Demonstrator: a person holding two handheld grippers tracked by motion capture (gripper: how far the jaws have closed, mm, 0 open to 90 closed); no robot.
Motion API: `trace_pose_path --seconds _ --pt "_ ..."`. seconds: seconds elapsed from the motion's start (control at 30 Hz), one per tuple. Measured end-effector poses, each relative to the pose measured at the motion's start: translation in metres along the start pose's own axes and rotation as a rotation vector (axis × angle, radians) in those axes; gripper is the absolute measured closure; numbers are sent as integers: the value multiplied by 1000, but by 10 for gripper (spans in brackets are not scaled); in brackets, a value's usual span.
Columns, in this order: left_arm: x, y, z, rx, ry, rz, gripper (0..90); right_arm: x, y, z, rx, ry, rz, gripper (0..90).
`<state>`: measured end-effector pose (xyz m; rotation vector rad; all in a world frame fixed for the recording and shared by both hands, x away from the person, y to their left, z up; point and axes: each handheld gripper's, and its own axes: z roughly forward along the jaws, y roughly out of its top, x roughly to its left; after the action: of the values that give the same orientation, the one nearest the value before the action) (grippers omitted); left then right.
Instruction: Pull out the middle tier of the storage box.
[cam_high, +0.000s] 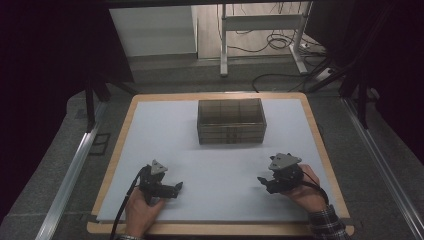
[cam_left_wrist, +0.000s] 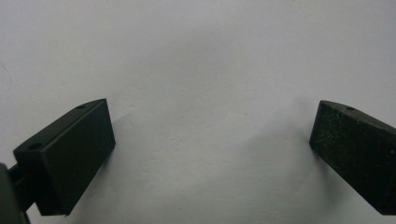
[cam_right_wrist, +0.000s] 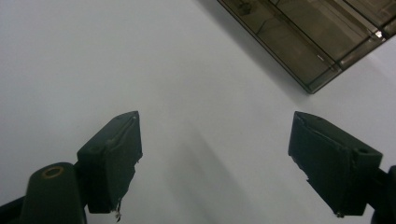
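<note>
A smoky clear plastic box (cam_high: 231, 120) with inner dividers stands on the white sheet at the table's far middle; its corner (cam_right_wrist: 322, 37) crosses the top right of the right gripper view. My left gripper (cam_high: 178, 189) rests low near the front left, a hand around it, jaws wide apart over bare white surface (cam_left_wrist: 210, 140) with nothing between them. My right gripper (cam_high: 262, 182) is held at the front right, pointing left and inward. Its jaws stand open and empty (cam_right_wrist: 215, 154), well short of the box.
The white sheet (cam_high: 215, 165) covers a wooden board (cam_high: 320, 145) whose rim shows all round. Beyond the table are a desk frame (cam_high: 260, 30) and cables on the floor. Metal rails (cam_high: 70, 175) run along both sides.
</note>
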<state>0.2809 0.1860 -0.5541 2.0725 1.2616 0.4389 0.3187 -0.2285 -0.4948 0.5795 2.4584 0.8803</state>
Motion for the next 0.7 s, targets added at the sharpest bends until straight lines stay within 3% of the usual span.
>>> trace_pose_path --seconds 0.63,0.7 --pt "0 0 0 4 0 5 0 19 20 22 36 -125 -211 270" --pt "0 0 0 4 0 5 0 22 21 26 38 -157 -248 285"
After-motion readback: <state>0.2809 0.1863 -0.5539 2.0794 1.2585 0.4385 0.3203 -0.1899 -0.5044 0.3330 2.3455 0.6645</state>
